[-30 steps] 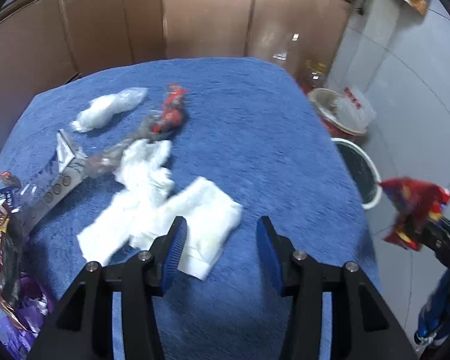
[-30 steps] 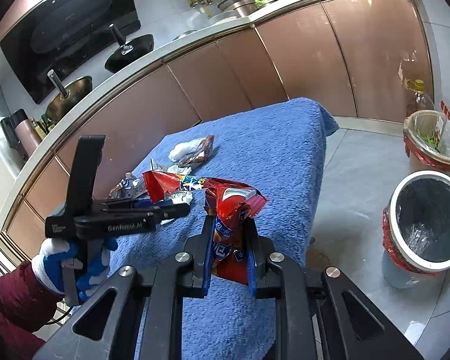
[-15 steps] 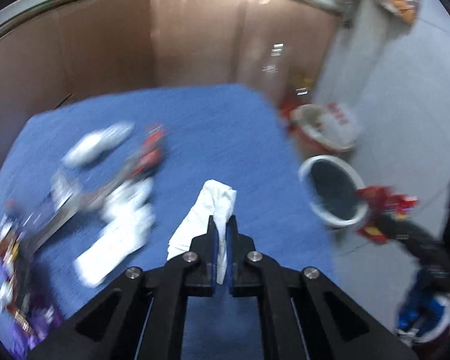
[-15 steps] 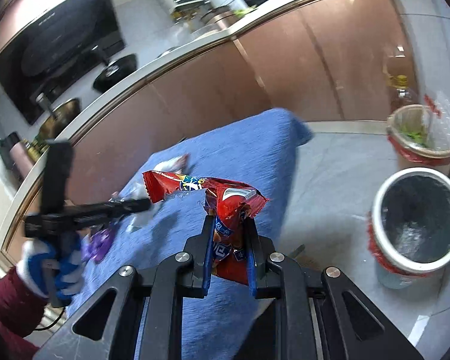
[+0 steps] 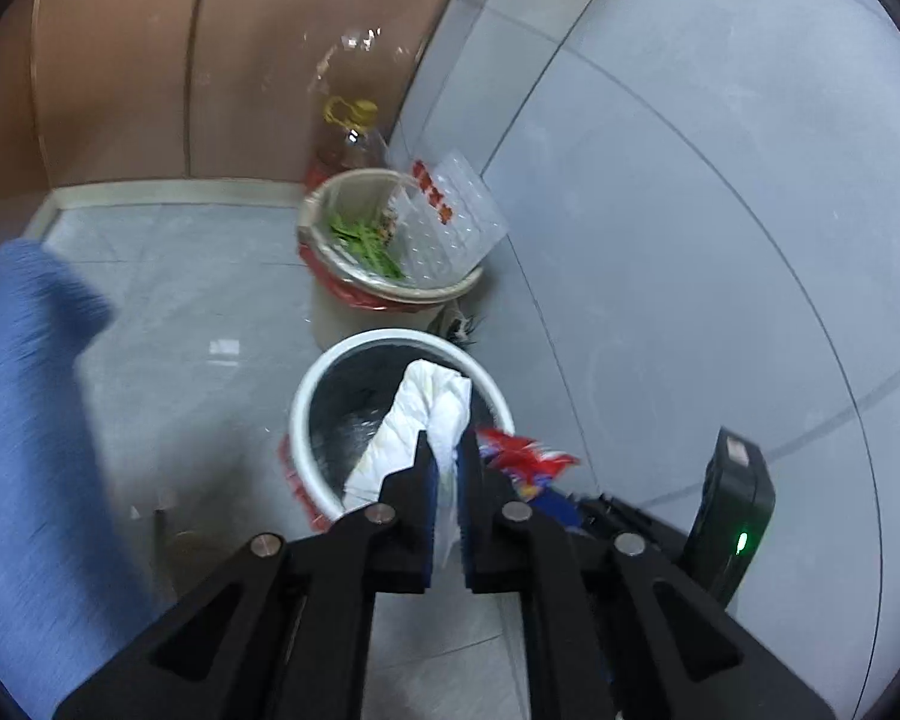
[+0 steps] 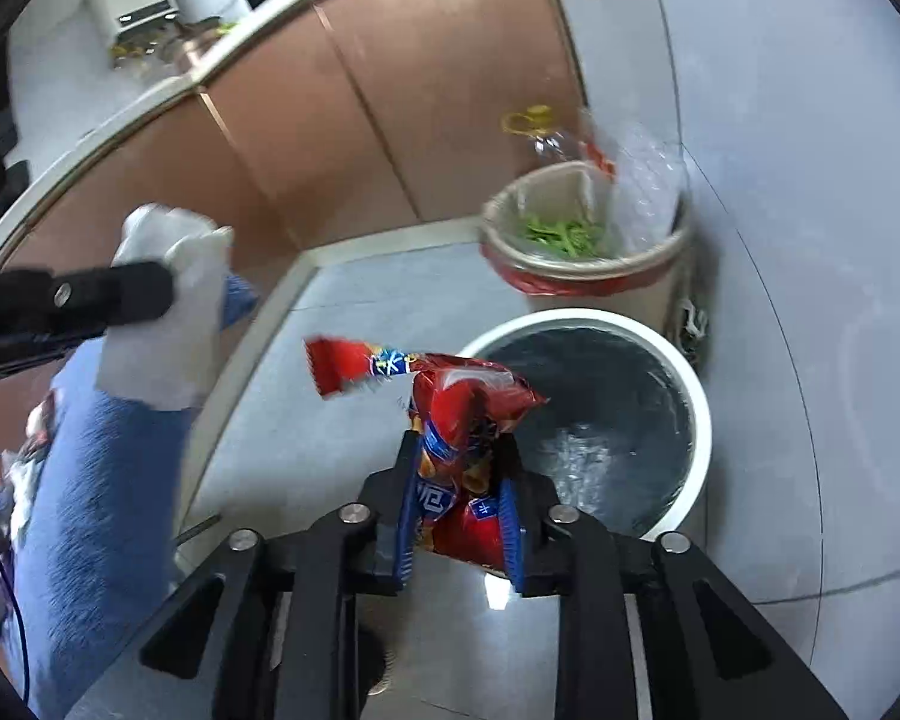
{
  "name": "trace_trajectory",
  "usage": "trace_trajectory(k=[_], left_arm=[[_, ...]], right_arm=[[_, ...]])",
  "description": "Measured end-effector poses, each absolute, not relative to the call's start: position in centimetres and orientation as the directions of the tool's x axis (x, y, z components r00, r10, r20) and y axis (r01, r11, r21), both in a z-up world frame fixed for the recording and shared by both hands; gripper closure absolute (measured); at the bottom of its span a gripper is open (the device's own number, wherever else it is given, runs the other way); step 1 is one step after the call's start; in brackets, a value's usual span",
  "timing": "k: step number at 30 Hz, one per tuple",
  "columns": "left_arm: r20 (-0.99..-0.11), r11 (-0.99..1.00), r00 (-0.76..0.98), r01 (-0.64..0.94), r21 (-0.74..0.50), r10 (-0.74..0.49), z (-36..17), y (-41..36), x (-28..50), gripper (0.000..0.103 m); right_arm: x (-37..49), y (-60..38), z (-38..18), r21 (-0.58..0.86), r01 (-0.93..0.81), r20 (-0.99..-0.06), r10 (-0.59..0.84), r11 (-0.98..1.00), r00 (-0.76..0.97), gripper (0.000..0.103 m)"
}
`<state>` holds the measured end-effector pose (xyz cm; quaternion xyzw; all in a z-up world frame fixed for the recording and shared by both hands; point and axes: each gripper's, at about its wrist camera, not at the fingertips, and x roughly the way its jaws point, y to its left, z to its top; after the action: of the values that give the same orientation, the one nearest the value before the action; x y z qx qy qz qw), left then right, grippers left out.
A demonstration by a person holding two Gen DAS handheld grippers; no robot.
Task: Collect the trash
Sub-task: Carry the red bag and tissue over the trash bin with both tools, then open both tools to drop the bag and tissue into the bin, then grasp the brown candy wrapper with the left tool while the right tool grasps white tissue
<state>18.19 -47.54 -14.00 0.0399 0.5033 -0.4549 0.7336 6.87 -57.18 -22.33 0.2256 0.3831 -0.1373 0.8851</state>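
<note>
Trash in hand, two pieces: one white tissue point(image 5: 432, 414), clamped between the fingers of the left gripper point(image 5: 447, 480), and one red snack wrapper point(image 6: 462, 420), clamped in the right gripper point(image 6: 459, 510). The tissue hangs over the mouth of the white-rimmed bin point(image 5: 330, 372); the wrapper is held just beside that bin's near rim (lined with a dark bag). Two bins stand on the tiled floor point(image 5: 210, 300), touching or nearly so: the white-rimmed one and a beige bin point(image 5: 354, 300) holding green scraps and one clear plastic tray point(image 5: 450, 216). One oil bottle point(image 5: 351, 138) stands behind the beige bin. A blue-covered table point(image 6: 90, 480) edge shows at left, with more wrappers point(image 6: 24, 456), blurred and uncounted.
</note>
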Motion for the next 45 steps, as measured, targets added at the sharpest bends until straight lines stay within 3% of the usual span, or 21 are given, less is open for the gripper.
trace_trajectory(k=[2,10,19,33,38,45], left_arm=[[-0.778,0.577,0.043,0.696,-0.427,-0.627,-14.9,-50.1,19.0,0.094],[-0.773,0.574,0.011,0.676,-0.462,-0.634,-15.6,-53.0,20.1,0.061],[-0.678,0.56,0.169,0.719,-0.412,-0.716,-9.7,-48.1,16.6,0.061],[-0.552,0.682,0.495,0.703,-0.199,-0.671,1.6,-30.4,8.2,0.061],[-0.524,0.747,0.587,0.646,-0.155,-0.617,2.9,-22.7,5.9,0.061],[-0.551,0.848,0.671,0.512,-0.139,-0.496,0.9,-12.2,4.9,0.061]], right_arm=[[7.7,-58.4,-23.1,0.276,0.433,-0.757,-0.083,0.858,0.648,0.069],[8.7,-61.4,-25.5,0.221,0.505,-0.808,-0.133,0.834,0.575,0.06],[5.9,-59.5,-22.0,0.255,0.514,-0.762,-0.157,0.819,0.628,0.059],[0.6,-46.7,-6.6,0.301,0.268,-0.5,-0.088,0.915,0.861,0.059],[-1.1,-41.0,-2.3,0.285,0.146,-0.429,-0.01,0.947,0.903,0.058],[-2.8,-34.7,0.3,0.261,0.03,-0.41,0.083,0.965,0.908,0.057]])
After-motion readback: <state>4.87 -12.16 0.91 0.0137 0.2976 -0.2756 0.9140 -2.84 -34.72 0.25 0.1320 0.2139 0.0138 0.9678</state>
